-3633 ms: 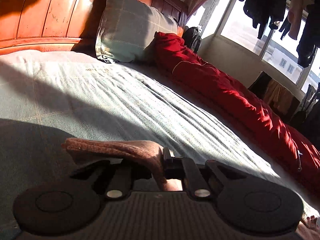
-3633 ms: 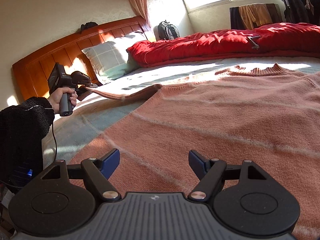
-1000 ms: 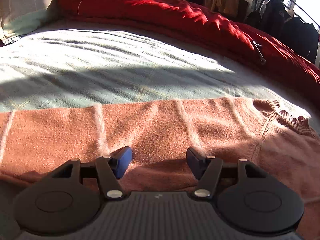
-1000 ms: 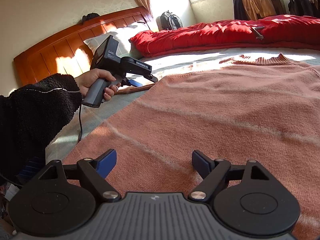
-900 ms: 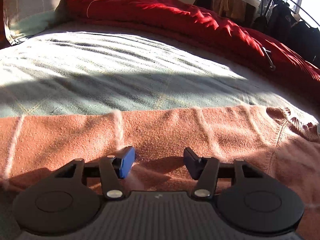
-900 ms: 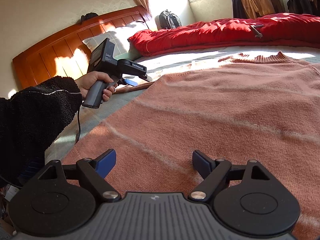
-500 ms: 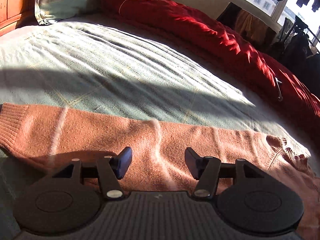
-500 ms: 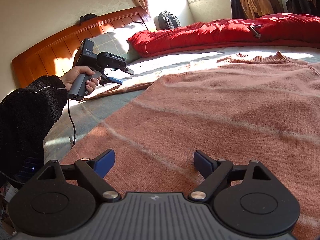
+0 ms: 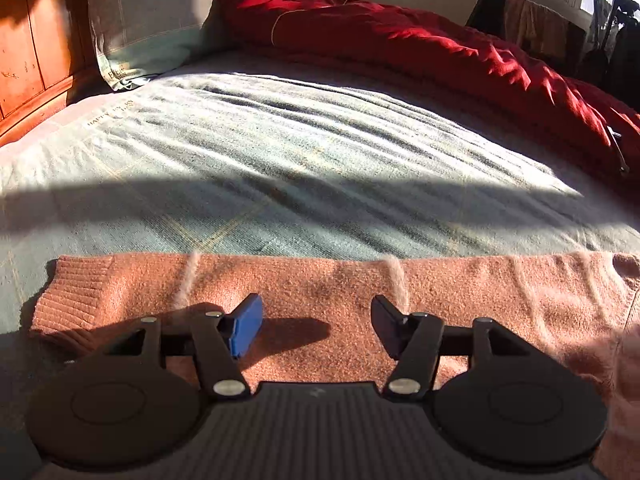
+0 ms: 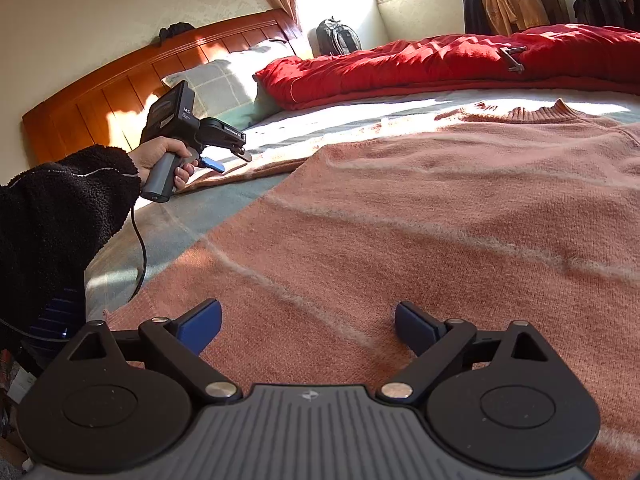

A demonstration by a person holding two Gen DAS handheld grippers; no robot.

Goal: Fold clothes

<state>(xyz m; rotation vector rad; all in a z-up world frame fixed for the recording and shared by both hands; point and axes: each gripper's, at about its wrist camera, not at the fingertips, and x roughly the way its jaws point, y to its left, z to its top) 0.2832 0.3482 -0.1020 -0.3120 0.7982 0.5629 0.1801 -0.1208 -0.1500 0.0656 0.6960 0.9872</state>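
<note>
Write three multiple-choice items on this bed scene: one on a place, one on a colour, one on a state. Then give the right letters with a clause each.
1. Where does the sweater's sleeve lie?
A. flat on the bed sheet
B. over the headboard
C. on the floor

2. What colour is the quilt along the bed's far side?
A. blue
B. red
C. white

3. How is the left gripper?
A. clamped on the cuff
B. open above the sleeve, holding nothing
C. shut on the pillow

Answers:
1 A, the sleeve is stretched out on the green sheet.
2 B, it is plainly red in both views.
3 B, its fingers stand apart with only sleeve knit below.
</note>
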